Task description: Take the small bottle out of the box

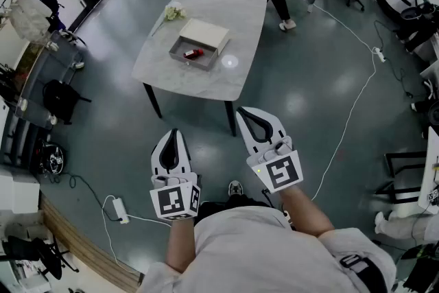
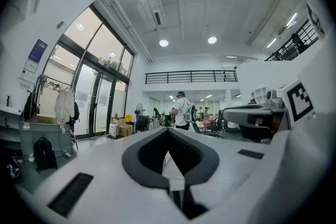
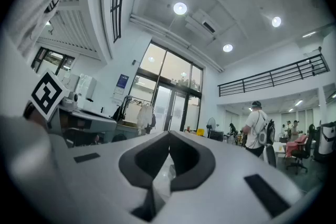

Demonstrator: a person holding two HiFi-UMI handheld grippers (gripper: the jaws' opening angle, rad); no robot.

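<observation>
My left gripper (image 1: 173,135) and right gripper (image 1: 244,114) hang empty, jaws pressed together, since the table (image 1: 233,3) stands well ahead. The small bottle (image 1: 193,53) lies inside the open box (image 1: 204,33).

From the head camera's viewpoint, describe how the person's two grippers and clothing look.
The left gripper and right gripper are white and teardrop-shaped, with black-lined jaws. Each carries a cube with black-and-white square markers. The shirt worn is pale and short-sleeved.

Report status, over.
Left claw and right claw shut, empty, short of the table. Bottle lies in the open box. Nothing covers it.
</observation>
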